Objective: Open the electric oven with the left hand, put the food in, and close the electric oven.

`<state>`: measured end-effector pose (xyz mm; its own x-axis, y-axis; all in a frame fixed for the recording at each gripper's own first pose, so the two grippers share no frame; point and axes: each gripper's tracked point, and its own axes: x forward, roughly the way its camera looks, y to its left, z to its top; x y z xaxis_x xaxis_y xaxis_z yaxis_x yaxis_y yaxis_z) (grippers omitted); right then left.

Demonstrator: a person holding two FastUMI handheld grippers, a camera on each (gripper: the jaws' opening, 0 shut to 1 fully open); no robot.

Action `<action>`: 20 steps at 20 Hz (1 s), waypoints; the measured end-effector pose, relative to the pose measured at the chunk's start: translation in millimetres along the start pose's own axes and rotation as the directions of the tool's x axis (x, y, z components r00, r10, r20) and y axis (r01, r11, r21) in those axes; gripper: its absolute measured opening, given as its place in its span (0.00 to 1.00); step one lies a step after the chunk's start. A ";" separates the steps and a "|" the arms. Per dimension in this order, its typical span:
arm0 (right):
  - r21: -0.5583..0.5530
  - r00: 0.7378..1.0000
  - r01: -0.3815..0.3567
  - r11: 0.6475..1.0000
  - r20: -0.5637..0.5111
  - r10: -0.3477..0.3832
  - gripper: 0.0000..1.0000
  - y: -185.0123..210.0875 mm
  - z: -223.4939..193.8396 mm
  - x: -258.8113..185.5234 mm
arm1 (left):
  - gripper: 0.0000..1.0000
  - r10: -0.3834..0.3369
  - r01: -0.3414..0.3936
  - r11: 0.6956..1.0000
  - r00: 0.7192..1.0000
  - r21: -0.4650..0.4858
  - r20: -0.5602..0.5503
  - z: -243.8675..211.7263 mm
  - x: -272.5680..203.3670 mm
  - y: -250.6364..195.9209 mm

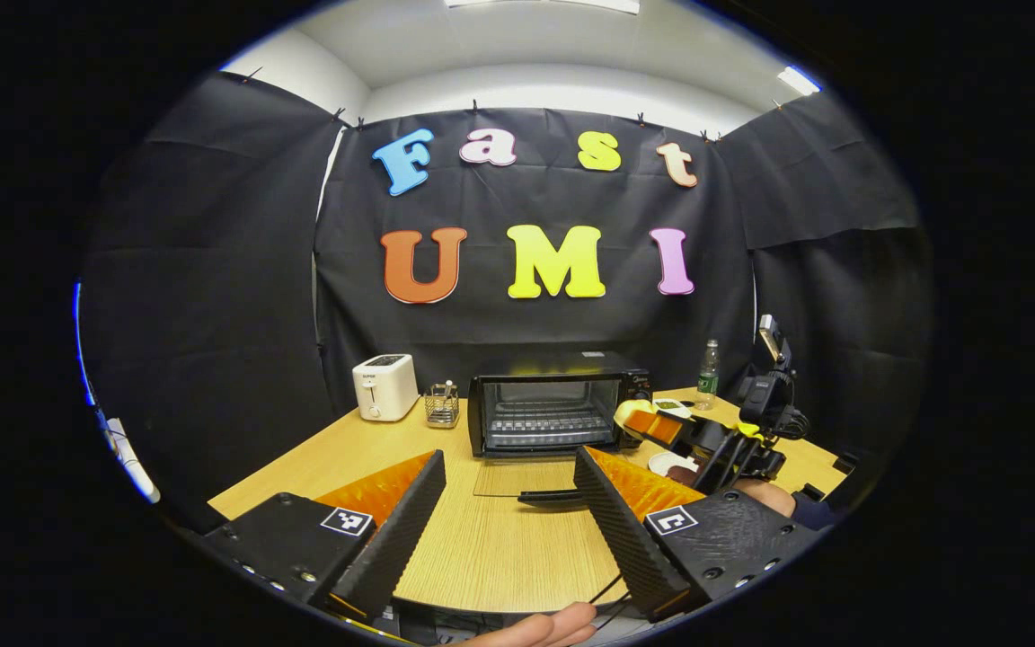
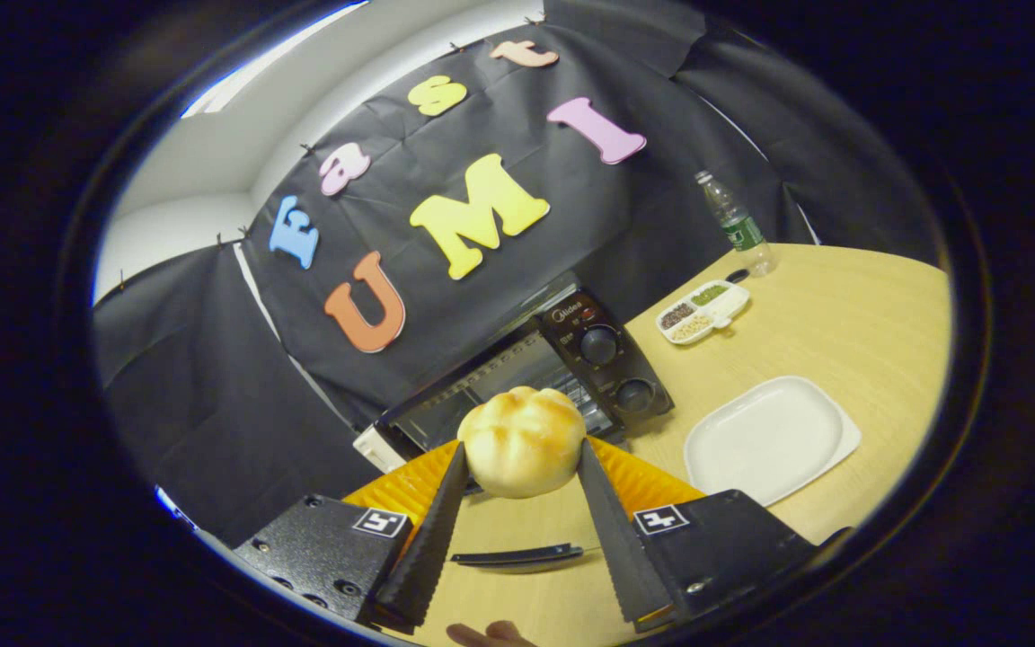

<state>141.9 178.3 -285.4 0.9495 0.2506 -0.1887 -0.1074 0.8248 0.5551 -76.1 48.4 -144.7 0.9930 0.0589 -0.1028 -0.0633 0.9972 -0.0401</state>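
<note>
L gripper [image 1: 507, 503] jaws apart (empty); R gripper [image 2: 517, 503] clamped.

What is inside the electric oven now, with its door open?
In the left gripper view the electric oven stands open, with only a wire rack inside and no food on it. The bread roll is outside, held in the right gripper. The oven's back corners are too dark to judge.

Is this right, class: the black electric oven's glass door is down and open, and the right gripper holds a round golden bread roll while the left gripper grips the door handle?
Not quite. In the left gripper view the left gripper is open and empty, short of the door handle. The rest holds: the oven is open and the right gripper holds the roll.
</note>
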 end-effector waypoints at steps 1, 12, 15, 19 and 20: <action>-0.006 1.000 0.006 1.000 0.002 -0.006 0.75 2.5 -3.2 7.2 | 0.95 0.000 0.000 1.000 1.000 0.003 -0.005 -2.1 1.6 -0.5; 0.127 0.990 0.144 0.981 -0.009 -0.144 0.76 15.7 -38.8 118.4 | 0.95 0.065 -0.065 0.998 0.997 -0.001 -0.048 -6.2 51.4 27.4; 0.088 0.982 0.189 0.978 -0.012 -0.189 0.76 12.7 -38.8 154.4 | 0.95 0.094 -0.095 0.995 0.994 -0.011 -0.050 -4.7 67.6 39.6; 0.022 0.987 0.157 0.987 -0.020 -0.157 0.76 24.6 -38.9 199.5 | 0.95 0.121 -0.121 0.993 0.991 0.002 -0.064 -6.9 83.4 49.7; -0.018 0.988 0.156 0.988 -0.013 -0.156 0.76 24.0 -40.4 207.2 | 0.95 0.127 -0.126 0.992 0.990 0.008 -0.069 -8.7 86.6 52.8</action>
<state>324.2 270.5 -343.8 0.9507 0.1251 -0.2838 0.0371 0.8627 0.5044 5.6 105.7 -164.3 0.9676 0.1814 -0.1758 -0.1876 0.9821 -0.0190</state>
